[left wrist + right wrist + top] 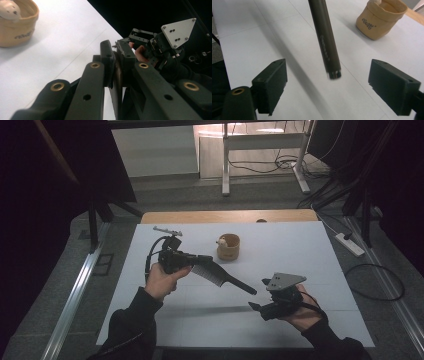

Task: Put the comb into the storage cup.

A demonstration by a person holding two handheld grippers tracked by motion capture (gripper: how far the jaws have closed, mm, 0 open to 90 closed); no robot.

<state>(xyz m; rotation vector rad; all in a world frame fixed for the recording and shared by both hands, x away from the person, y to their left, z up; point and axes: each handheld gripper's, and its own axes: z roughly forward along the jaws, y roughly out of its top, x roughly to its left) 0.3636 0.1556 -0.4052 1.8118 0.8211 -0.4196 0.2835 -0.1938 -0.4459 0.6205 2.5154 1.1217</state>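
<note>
My left gripper point(199, 261) is shut on the toothed end of a black comb point(220, 277) and holds it above the white table top point(300, 250). The comb's long handle slants toward the right gripper point(258, 294), which stands open with the handle's tip just in front of its jaws. In the right gripper view the handle point(325, 37) comes down from the top between the two wide-apart pads point(272, 80), touching neither; the right gripper point(327, 82) is empty. In the left gripper view the comb point(117, 75) is pinched edge-on in the left gripper point(116, 50).
A tan cup point(228, 247) with a pale round object point(221, 240) inside stands at the middle back of the table, also seen as the cup point(17, 25) and cup point(380, 20). A small metal piece point(167, 231) lies at the back left.
</note>
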